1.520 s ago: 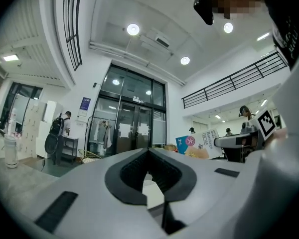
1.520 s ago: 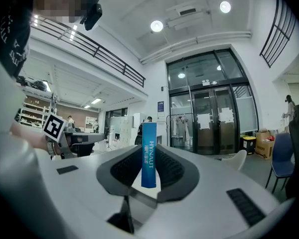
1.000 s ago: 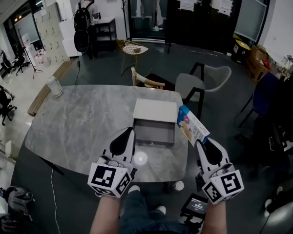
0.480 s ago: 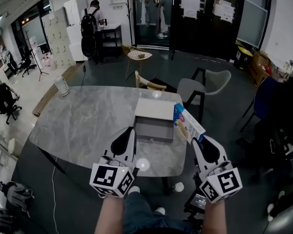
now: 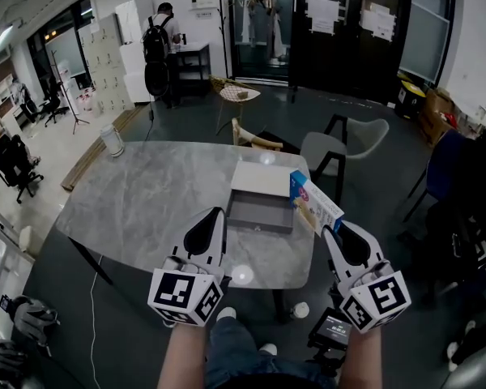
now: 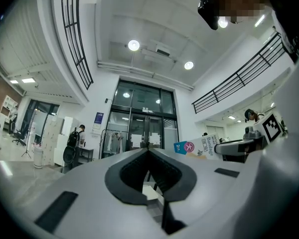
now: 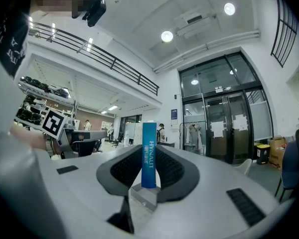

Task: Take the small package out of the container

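Over the last second little has shifted. The small package [image 5: 316,203] stays pinched in our right gripper [image 5: 328,230], tilted just beside the right wall of the open box [image 5: 259,215] and clear of it. We judge the removal done, with only setting it on the table [image 5: 146,201] left. Our left gripper [image 5: 217,214] holds nothing, its fingers pressed together. Only the right gripper view shows the package's blue edge upright between the pads, and only the left gripper view shows its printed face.
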Action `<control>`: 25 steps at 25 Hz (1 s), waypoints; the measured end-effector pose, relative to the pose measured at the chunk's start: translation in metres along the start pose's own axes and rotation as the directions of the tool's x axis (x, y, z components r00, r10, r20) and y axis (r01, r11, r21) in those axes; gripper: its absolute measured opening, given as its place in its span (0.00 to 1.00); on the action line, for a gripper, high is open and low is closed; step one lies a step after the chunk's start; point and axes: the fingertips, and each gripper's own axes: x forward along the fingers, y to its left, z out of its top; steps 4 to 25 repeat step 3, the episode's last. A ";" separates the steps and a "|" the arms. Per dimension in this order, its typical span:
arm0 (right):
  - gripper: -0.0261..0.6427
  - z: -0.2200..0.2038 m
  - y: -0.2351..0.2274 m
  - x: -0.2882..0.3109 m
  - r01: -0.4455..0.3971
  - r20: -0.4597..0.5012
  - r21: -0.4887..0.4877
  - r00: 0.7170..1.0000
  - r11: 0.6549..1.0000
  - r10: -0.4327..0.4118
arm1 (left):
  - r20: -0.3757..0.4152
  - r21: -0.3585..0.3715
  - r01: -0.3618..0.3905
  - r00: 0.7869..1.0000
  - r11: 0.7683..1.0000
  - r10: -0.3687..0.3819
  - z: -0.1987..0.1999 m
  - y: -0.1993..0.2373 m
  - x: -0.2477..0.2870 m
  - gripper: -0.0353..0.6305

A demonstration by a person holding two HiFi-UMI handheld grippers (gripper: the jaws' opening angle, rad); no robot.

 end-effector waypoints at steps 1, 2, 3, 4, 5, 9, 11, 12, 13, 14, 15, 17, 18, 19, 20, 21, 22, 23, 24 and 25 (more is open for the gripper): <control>0.18 0.000 -0.001 -0.001 -0.005 -0.006 -0.006 1.000 1.000 0.005 | 0.001 0.002 -0.001 1.000 1.000 0.001 0.000 0.000 0.000 0.07; 0.19 0.000 -0.002 -0.001 -0.008 -0.009 -0.011 1.000 1.000 0.008 | 0.002 0.004 -0.003 1.000 1.000 0.003 0.000 -0.001 -0.001 0.07; 0.18 0.001 -0.002 -0.002 -0.011 -0.012 -0.014 1.000 1.000 0.011 | 0.003 0.008 -0.004 1.000 1.000 0.004 0.001 -0.001 -0.001 0.07; 0.18 0.001 -0.002 -0.002 -0.011 -0.012 -0.014 1.000 1.000 0.011 | 0.003 0.008 -0.004 1.000 1.000 0.004 0.001 -0.001 -0.001 0.07; 0.18 0.001 -0.002 -0.002 -0.011 -0.012 -0.014 1.000 1.000 0.011 | 0.003 0.008 -0.004 1.000 1.000 0.004 0.001 -0.001 -0.001 0.07; 0.18 0.001 -0.002 -0.002 -0.011 -0.012 -0.014 1.000 1.000 0.011 | 0.003 0.008 -0.004 1.000 1.000 0.004 0.001 -0.001 -0.001 0.07; 0.18 0.001 -0.002 -0.002 -0.011 -0.012 -0.014 1.000 1.000 0.011 | 0.003 0.008 -0.004 1.000 1.000 0.004 0.001 -0.001 -0.001 0.07; 0.18 0.001 -0.002 -0.002 -0.011 -0.012 -0.014 1.000 1.000 0.011 | 0.003 0.008 -0.004 1.000 1.000 0.004 0.001 -0.001 -0.001 0.07; 0.18 0.001 -0.002 -0.002 -0.011 -0.012 -0.014 1.000 1.000 0.011 | 0.003 0.008 -0.004 1.000 1.000 0.004 0.001 -0.001 -0.001 0.07; 0.18 0.001 -0.002 -0.002 -0.011 -0.012 -0.014 1.000 1.000 0.011 | 0.003 0.008 -0.004 1.000 1.000 0.004 0.001 -0.001 -0.001 0.07; 0.18 0.001 -0.002 -0.002 -0.011 -0.012 -0.014 1.000 1.000 0.011 | 0.003 0.008 -0.004 1.000 1.000 0.004 0.001 -0.001 -0.001 0.07; 0.18 0.001 -0.002 -0.002 -0.011 -0.012 -0.014 1.000 1.000 0.011 | 0.003 0.008 -0.004 1.000 1.000 0.004 0.001 -0.001 -0.001 0.07; 0.18 0.001 -0.002 -0.002 -0.011 -0.012 -0.014 1.000 1.000 0.011 | 0.003 0.008 -0.004 1.000 1.000 0.004 0.001 -0.001 -0.001 0.07; 0.18 0.001 -0.002 -0.002 -0.011 -0.012 -0.014 1.000 1.000 0.011 | 0.003 0.008 -0.004 1.000 1.000 0.004 0.001 -0.001 -0.001 0.07; 0.18 0.001 -0.002 -0.002 -0.011 -0.012 -0.014 1.000 1.000 0.011 | 0.003 0.008 -0.004 1.000 1.000 0.004 0.001 -0.001 -0.001 0.07; 0.18 0.001 -0.002 -0.002 -0.011 -0.012 -0.014 1.000 1.000 0.011 | 0.003 0.008 -0.004 1.000 1.000 0.004 0.001 -0.001 -0.001 0.07; 0.18 0.001 -0.002 -0.002 -0.011 -0.012 -0.014 1.000 1.000 0.011 | 0.003 0.008 -0.004 1.000 1.000 0.004 0.001 -0.001 -0.001 0.07; 0.18 0.001 -0.002 -0.002 -0.011 -0.012 -0.014 1.000 1.000 0.011 | 0.003 0.008 -0.004 1.000 1.000 0.004 0.001 -0.001 -0.001 0.07; 0.18 0.001 -0.002 -0.002 -0.011 -0.012 -0.014 1.000 1.000 0.011 | 0.003 0.008 -0.004 1.000 1.000 0.004 0.001 -0.001 -0.001 0.07; 0.18 0.001 -0.002 -0.002 -0.011 -0.012 -0.014 1.000 1.000 0.011 | 0.003 0.008 -0.004 1.000 1.000 0.004 0.001 -0.001 -0.001 0.07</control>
